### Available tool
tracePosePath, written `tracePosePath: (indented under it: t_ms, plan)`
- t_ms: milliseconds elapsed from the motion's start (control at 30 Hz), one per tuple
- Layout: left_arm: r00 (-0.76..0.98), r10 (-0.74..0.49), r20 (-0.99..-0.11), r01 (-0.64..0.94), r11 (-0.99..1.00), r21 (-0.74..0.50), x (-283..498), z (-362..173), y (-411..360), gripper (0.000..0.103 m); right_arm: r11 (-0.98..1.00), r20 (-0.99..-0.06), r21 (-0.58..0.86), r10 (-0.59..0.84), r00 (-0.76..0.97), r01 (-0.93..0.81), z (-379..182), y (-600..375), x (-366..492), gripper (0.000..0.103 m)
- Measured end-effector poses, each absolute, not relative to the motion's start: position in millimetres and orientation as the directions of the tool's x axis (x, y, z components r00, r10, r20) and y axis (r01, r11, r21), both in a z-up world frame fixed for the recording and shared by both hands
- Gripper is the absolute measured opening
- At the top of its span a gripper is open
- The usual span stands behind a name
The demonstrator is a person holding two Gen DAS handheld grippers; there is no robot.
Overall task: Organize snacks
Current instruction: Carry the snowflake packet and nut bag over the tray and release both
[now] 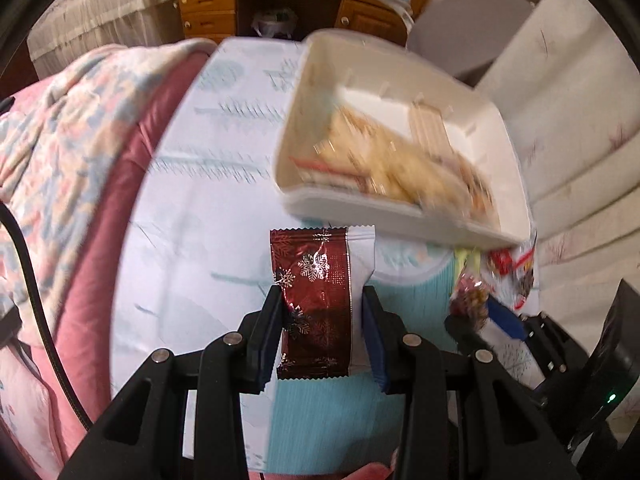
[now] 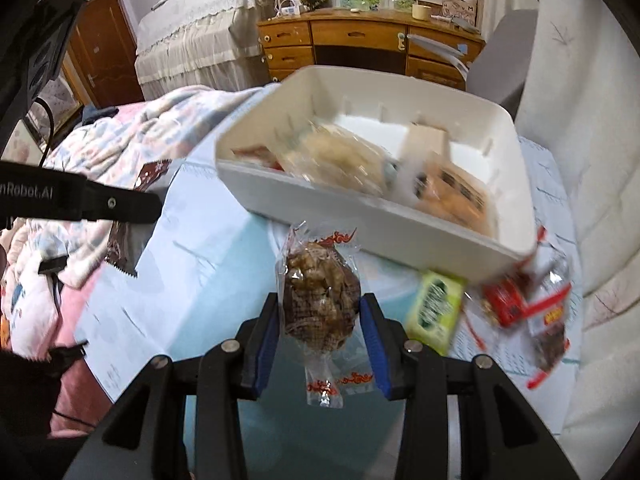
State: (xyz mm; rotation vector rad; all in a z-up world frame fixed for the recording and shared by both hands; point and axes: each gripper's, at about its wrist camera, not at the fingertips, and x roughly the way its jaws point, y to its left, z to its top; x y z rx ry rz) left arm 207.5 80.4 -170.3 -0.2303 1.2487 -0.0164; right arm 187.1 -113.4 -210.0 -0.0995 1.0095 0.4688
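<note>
Jaws of left gripper [image 1: 322, 312] clamped on a dark red foil sachet with snowflake print [image 1: 314, 300], pads pressing both long edges at mid-length. Jaws of right gripper [image 2: 320, 320] clamped on a clear-wrapped brown nut cluster [image 2: 320, 296], pads bearing on either side of its bulge.

Location: both packets held in the air above the pale blue patterned tablecloth [image 1: 192, 208], short of the near wall of the white plastic storage bin [image 2: 360, 224]. Bin already loaded with several biscuit packets [image 1: 400, 168]. Left loose on the cloth, just beside the bin's near right corner: a green sachet [image 2: 434, 308] and a red-and-clear snack bag [image 2: 532, 304].

Handling, judged from appearance:
- Foil sachet: light, thin, smooth and probably slippery; wrapper dented under the pads. Grip across the filled middle, never on the serrated end seals, which fold and slide out.
- Nut cluster: light, lumpy, likely brittle. Crinkly film loose around the contents, with a twisted tail hanging below. Grip on the solid body only; moderate pressure, enough to hold without crushing.
- Neither packet stiff enough to be pushed into place; drop from just above the bin's contents.

Risk: foil slipping sideways out of the pads during fast travel; cluster cracking if squeezed harder.
</note>
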Motion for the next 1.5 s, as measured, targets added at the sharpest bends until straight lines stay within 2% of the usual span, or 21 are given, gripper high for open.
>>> tracePosePath:
  t_ms: [300, 767, 1000, 1033, 1067, 1100, 1133, 1167, 1233, 1300, 1500]
  plan:
    - [0.36, -0.172, -0.917, -0.03, 0.98, -0.196, 260, -138, 113, 0.037, 0.911, -0.789, 0.28, 0.398, 0.467, -0.304, -184, -72, 228, 0.04]
    - [0.375, -0.243, -0.895, 0.18, 0.966, -0.187, 342, -124, 97, 0.037, 0.913, -0.715, 0.398, 0.371, 0.592, -0.092, -174, -61, 284, 0.04]
    - [0.394, -0.251, -0.884, 0.216, 0.96, -0.177, 354, -128, 87, 0.038, 0.899, -0.703, 0.438, 0.351, 0.618, -0.013, -177, -70, 295, 0.042]
    - [0.394, -0.248, -0.885, 0.22, 0.96, -0.171, 355, -129, 85, 0.039, 0.899, -0.706, 0.439, 0.35, 0.616, -0.008, -177, -71, 296, 0.042]
    - [0.392, -0.248, -0.886, 0.227, 0.959, -0.168, 354, -130, 83, 0.044, 0.898, -0.712, 0.44, 0.349, 0.609, 0.0, -178, -72, 296, 0.049]
    - [0.39, -0.249, -0.887, 0.23, 0.959, -0.167, 353, -131, 83, 0.05, 0.897, -0.718, 0.441, 0.344, 0.605, 0.014, -179, -75, 296, 0.06]
    - [0.39, -0.245, -0.887, 0.23, 0.959, -0.163, 352, -131, 82, 0.063, 0.896, -0.721, 0.442, 0.34, 0.605, 0.024, -179, -78, 296, 0.064]
    - [0.395, -0.239, -0.887, 0.227, 0.961, -0.158, 351, -130, 82, 0.067, 0.893, -0.716, 0.449, 0.34, 0.61, 0.03, -179, -81, 294, 0.067]
    - [0.399, -0.221, -0.89, 0.221, 0.965, -0.141, 348, -129, 79, 0.069, 0.89, -0.71, 0.455, 0.337, 0.618, 0.038, -178, -87, 291, 0.067]
    - [0.392, -0.21, -0.896, 0.219, 0.967, -0.131, 345, -129, 77, 0.075, 0.889, -0.711, 0.455, 0.328, 0.622, 0.051, -176, -94, 287, 0.067]
    - [0.374, -0.209, -0.904, 0.209, 0.968, -0.138, 329, -126, 67, 0.077, 0.886, -0.712, 0.457, 0.313, 0.629, 0.077, -171, -116, 274, 0.067]
